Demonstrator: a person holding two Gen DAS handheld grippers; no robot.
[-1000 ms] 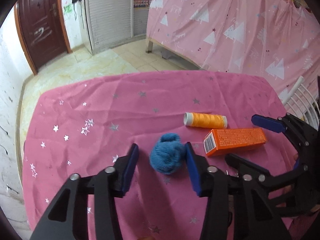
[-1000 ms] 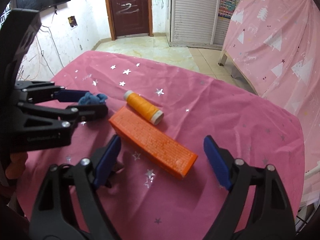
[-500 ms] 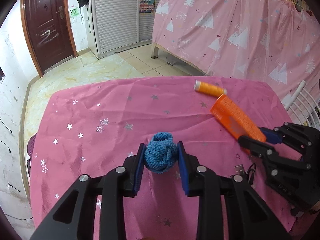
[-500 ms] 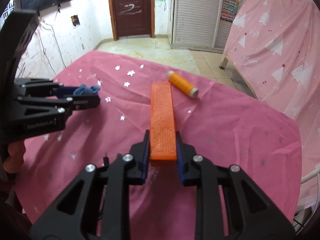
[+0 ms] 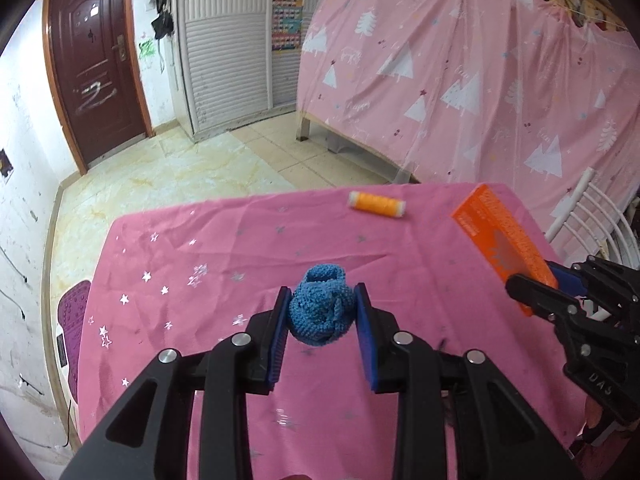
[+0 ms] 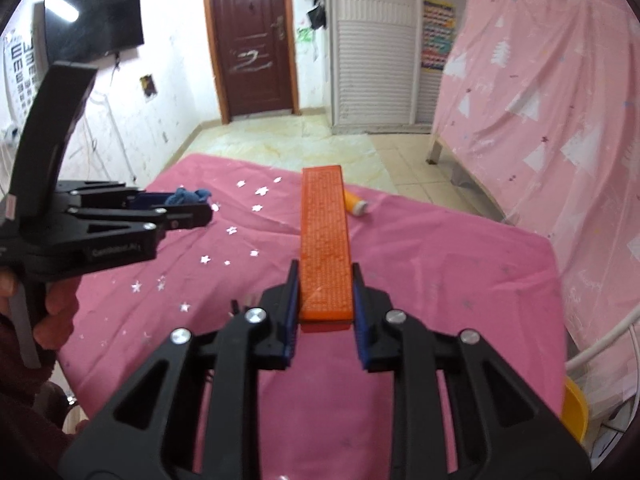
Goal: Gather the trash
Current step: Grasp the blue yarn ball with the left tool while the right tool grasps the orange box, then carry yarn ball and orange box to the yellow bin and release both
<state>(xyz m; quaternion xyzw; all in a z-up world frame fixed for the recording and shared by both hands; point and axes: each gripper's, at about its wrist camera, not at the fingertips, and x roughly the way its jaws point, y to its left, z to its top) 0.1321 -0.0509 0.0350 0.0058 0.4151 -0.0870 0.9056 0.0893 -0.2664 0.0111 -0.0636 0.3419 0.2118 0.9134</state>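
Grippers clamping: left gripper on blue yarn ball, right gripper on orange box; keeping both level, clearing counter.

A home: wall television, draped bed, tiled floor.

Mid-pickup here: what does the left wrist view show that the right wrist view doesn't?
Only the left wrist view: the whole blue knitted ball squeezed in the left tool, plus a purple mat on the floor.
Only the right wrist view: a wall TV, a hand holding the left tool.
Both: the orange box clamped in the right tool, the orange thread spool, the pink tablecloth.
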